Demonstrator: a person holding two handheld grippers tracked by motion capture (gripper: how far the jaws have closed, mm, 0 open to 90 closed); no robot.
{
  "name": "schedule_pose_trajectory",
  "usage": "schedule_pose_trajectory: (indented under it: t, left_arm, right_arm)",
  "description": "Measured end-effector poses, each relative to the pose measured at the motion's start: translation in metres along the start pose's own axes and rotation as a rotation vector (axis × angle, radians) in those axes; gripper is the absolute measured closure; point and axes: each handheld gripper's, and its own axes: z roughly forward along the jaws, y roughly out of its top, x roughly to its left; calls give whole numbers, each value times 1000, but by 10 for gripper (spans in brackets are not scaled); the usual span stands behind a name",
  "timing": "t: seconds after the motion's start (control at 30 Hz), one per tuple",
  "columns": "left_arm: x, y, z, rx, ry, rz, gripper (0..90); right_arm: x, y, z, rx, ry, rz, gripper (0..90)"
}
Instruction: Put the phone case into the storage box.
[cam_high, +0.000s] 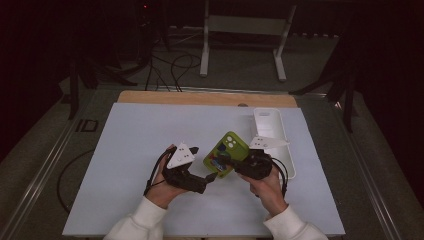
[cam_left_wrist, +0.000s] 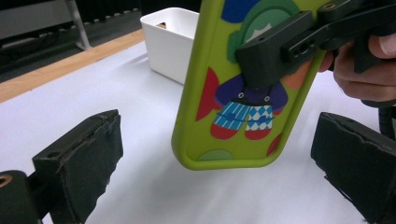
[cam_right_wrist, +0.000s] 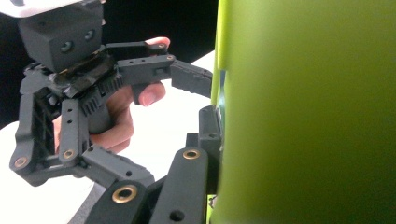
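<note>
Left of the phone case (cam_high: 226, 153), the desk (cam_high: 130, 150) lay bare to its edge. Left gripper (cam_high: 212, 176) stood released, its jaws wide apart at the case's lower end. Right gripper (cam_high: 227, 161) was clenched on the case, lifted above the desk. White bin (cam_high: 272, 131) just right; contents indiscernible.

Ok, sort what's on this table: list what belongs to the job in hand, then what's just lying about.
In the job:
- green phone case with a cartoon print, held off the table
- right claw, shut on its edge
- left claw, open, jaws either side of the case's lower end without touching

Lying about:
- white rectangular plastic bin at the right edge of the white table
</note>
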Motion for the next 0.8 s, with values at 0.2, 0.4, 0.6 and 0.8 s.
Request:
schedule_pose_trajectory:
  t: [0.2, 0.4, 0.6, 0.8]
  left_arm:
    - [4, 0, -3, -2, -29, -13, 35]
    - [6, -1, -3, 0, -43, -19, 42]
    - [7, -2, -4, 2, -75, -17, 60]
    - [6, -2, -3, 6, -90, -9, 82]
  right_arm:
    - [1, 0, -4, -5, 8, -14, 883]
    - [1, -1, -7, -4, 17, -28, 883]
    - [1, -2, -10, -6, 29, -39, 883]
    - [2, -3, -12, -5, 43, -58, 884]
